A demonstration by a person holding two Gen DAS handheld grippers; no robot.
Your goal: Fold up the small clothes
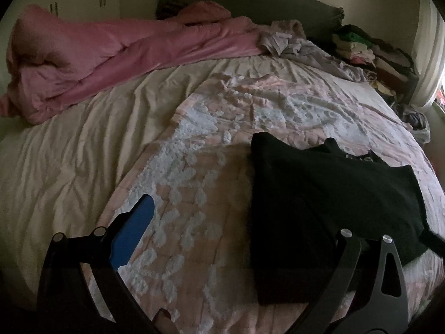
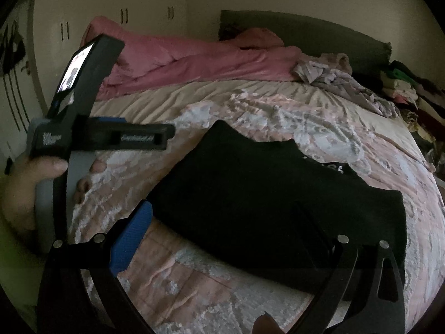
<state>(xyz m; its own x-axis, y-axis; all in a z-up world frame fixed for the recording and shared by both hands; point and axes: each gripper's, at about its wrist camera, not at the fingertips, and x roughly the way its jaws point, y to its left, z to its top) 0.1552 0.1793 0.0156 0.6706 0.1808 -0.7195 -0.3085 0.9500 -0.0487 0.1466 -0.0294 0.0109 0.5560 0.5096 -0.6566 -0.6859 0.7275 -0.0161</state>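
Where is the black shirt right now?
The black shirt lies flat on the pink-and-white floral bedspread, near the foot of the bed on the right in the left wrist view. The open left gripper hangs over its left edge.

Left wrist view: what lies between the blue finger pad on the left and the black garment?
Only bare bedspread, pink with pale tufted patches, separates the left gripper's blue pad from the black garment; nothing else lies there in the left wrist view.

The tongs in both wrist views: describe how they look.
Each pair of tongs has black angular linkage arms with round silver rivets and a ribbed blue pad on the one finger that shows. Seen from the right wrist, the left tool has a black body with faint white lettering and a grey handle.
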